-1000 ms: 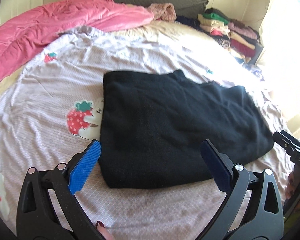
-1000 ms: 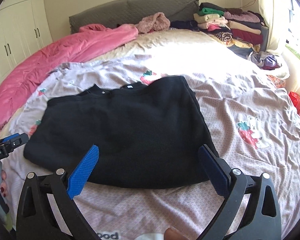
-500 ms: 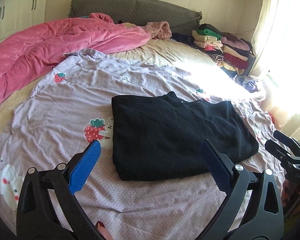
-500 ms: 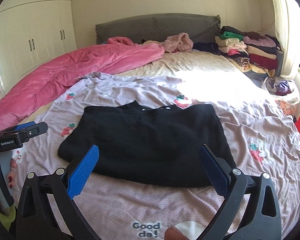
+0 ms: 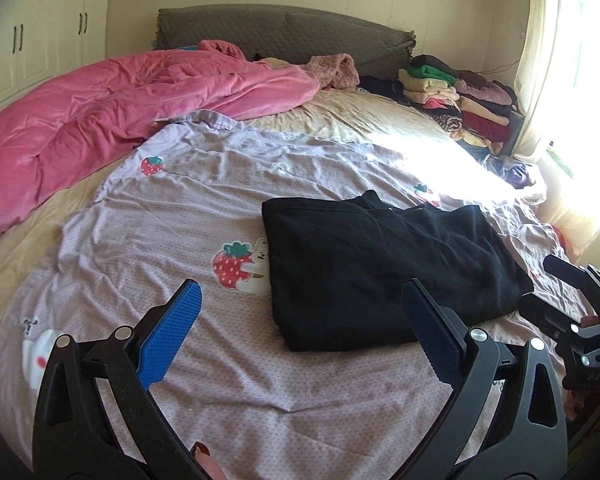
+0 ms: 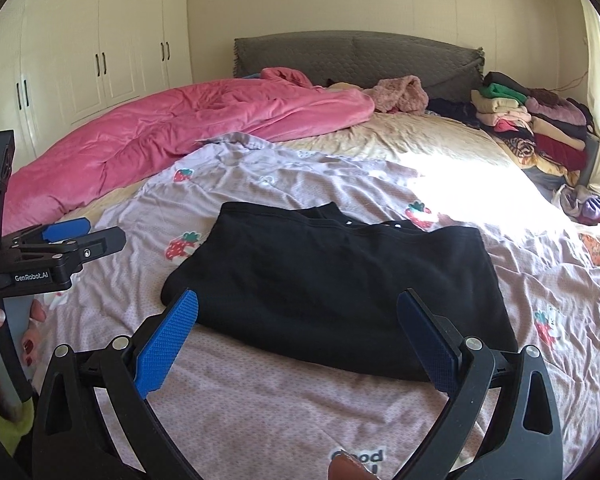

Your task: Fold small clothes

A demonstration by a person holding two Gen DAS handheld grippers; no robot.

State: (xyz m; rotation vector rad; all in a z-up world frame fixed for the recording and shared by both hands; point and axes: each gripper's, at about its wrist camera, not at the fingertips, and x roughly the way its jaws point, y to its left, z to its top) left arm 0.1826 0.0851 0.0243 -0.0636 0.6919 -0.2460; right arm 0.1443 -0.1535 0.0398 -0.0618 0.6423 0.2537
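Hovering above sheet (image 5: 228, 376), clear of cloth: left gripper (image 5: 300, 328), jaws spread wide, nothing between pads. Same for right gripper (image 6: 300, 332): jaws wide, empty, held over near edge of sweater (image 6: 340, 284). Sweater (image 5: 380, 268) black, folded into rough rectangle, lying flat on lilac strawberry-print sheet (image 6: 260, 408), collar at far edge. Left edge of sweater partly covers strawberry print (image 5: 240, 268). Right gripper also seen at right margin of left view (image 5: 580, 320), beside sweater's right corner, not touching. Left gripper at left margin of right view (image 6: 72, 240), well apart from sweater. Pink duvet (image 6: 172, 132) bunched at far left; stack of folded clothes (image 6: 532, 120) at far right near headboard (image 6: 356, 56).
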